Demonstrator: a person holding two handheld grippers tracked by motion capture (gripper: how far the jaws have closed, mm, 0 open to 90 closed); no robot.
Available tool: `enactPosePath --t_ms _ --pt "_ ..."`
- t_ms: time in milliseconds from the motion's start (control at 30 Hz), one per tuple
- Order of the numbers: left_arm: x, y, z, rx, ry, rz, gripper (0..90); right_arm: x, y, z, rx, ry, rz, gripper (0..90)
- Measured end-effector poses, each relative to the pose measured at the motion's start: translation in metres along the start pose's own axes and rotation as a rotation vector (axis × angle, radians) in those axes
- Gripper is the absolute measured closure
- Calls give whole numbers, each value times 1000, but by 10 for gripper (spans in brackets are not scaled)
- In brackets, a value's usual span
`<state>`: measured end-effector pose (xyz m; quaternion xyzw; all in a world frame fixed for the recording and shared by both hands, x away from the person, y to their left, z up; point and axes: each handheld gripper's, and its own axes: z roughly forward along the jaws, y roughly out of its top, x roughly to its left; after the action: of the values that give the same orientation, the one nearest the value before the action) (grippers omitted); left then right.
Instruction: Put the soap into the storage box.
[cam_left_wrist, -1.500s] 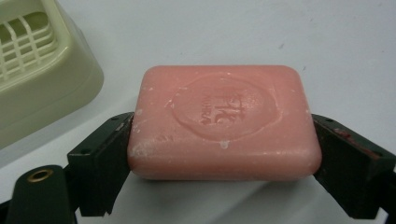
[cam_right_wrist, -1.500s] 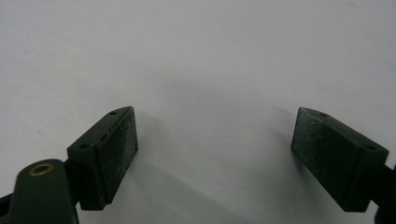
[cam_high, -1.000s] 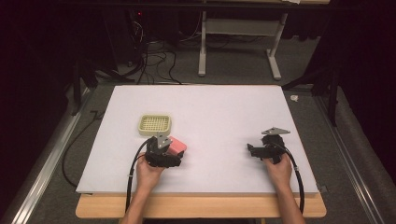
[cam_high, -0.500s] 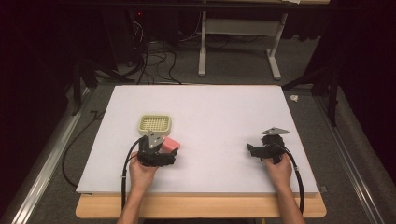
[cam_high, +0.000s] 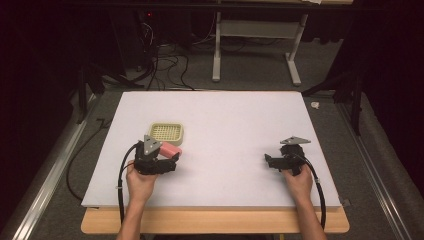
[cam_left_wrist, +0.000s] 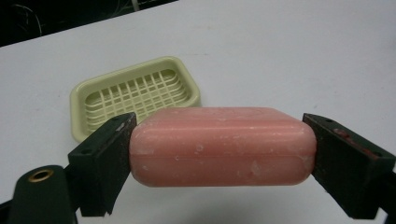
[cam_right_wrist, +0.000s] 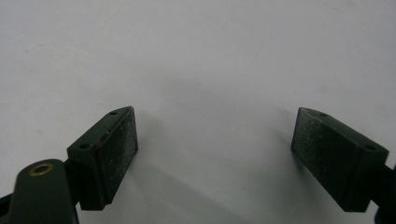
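**Soap held beside the dish**

High view: the left hand-held gripper (cam_high: 172, 159) sat near the front left of the white bench (cam_high: 235, 120), clamped on a pink soap (cam_high: 171, 150). The soap was just in front of a pale yellow dish (cam_high: 166, 132), at that dish's near right corner. Well apart, toward the front right, the right hand-held gripper (cam_high: 267, 161) rested low over bare bench, pointing left.

Left gripper view: both black jaws pressed on the short ends of the soap (cam_left_wrist: 222, 145), which lay level between them and clear of the bench. The dish (cam_left_wrist: 135, 95), with its slotted floor empty, stood behind and to the left.

Right gripper view: the right hand-held gripper (cam_right_wrist: 215, 149) had its jaws spread wide, released, with plain white bench (cam_right_wrist: 196, 56) beneath.
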<state>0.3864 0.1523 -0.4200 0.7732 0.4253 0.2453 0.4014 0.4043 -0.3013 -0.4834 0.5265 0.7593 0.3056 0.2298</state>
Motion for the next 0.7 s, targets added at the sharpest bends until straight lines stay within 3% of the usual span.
enactPosePath --t_ms 533,700 --pt "26 13 5 6 15 -56 141 0 0 0 0 1 0 151" --pt "32 19 11 17 23 -58 141 0 0 0 0 1 0 151"
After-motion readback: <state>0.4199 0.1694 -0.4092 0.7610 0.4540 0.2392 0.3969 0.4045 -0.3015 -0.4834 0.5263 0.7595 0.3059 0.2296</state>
